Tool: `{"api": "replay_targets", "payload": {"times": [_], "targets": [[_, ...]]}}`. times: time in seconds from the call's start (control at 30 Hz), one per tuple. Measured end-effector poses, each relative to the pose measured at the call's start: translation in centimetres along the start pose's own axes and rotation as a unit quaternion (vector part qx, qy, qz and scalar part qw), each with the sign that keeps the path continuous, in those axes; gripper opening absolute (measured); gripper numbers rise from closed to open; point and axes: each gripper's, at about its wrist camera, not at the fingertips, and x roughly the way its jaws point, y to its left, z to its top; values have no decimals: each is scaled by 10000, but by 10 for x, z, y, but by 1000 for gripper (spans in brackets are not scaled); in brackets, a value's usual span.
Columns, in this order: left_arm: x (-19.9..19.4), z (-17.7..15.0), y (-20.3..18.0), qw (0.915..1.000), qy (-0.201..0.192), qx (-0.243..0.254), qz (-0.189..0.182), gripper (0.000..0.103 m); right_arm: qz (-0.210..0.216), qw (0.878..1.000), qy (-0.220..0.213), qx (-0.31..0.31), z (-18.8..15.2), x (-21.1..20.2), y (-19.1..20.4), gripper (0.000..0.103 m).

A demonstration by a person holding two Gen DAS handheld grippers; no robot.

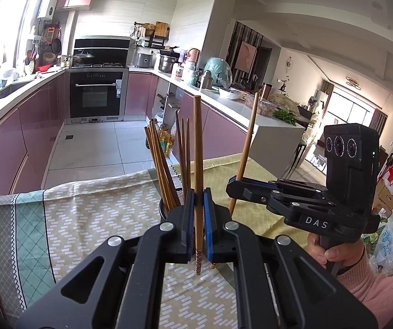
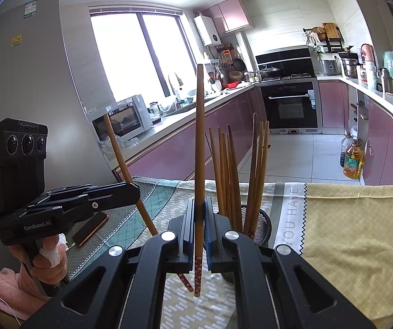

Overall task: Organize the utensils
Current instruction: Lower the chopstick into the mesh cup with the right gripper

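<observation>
Left wrist: two hand-held grippers, two held chopsticks.

Patterned tablecloth covers the table, with a yellow cloth laid over its right part. A phone lies flat on the tablecloth near the left edge. Built-in oven sits under the hob at the far end of the kitchen, between pink lower cabinets. A wok with lid stands on the hob. Microwave rests on the counter below the window. Bottle of cooking oil stands on the floor beside the right-hand cabinets.
</observation>
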Motion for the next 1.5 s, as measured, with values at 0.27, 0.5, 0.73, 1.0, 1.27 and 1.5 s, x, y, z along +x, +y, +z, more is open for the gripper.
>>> {"api": "replay_targets", "payload": {"times": [0.27, 0.5, 0.73, 1.0, 1.27, 1.5], "targets": [[0, 5, -4, 10000, -43, 59, 3, 7, 11, 10000, -46, -19, 3, -2, 0, 6], [-2, 11, -5, 9999, -105, 67, -32, 7, 23, 9999, -110, -50, 8, -4, 0, 6], [-5, 18, -5, 9997, -220, 55, -57, 7, 29, 9998, -187, -78, 15, -5, 0, 6], [-9, 28, -5, 9992, -404, 61, -52, 7, 2, 9995, -272, -170, 22, -6, 1, 6], [-7, 38, -9, 9986, -519, 77, -24, 7, -34, 9991, -352, -229, 30, -5, -2, 6], [-4, 39, -10, 9983, -580, 71, 53, 7, -124, 9989, -392, -245, 33, -2, -3, 6]]}}
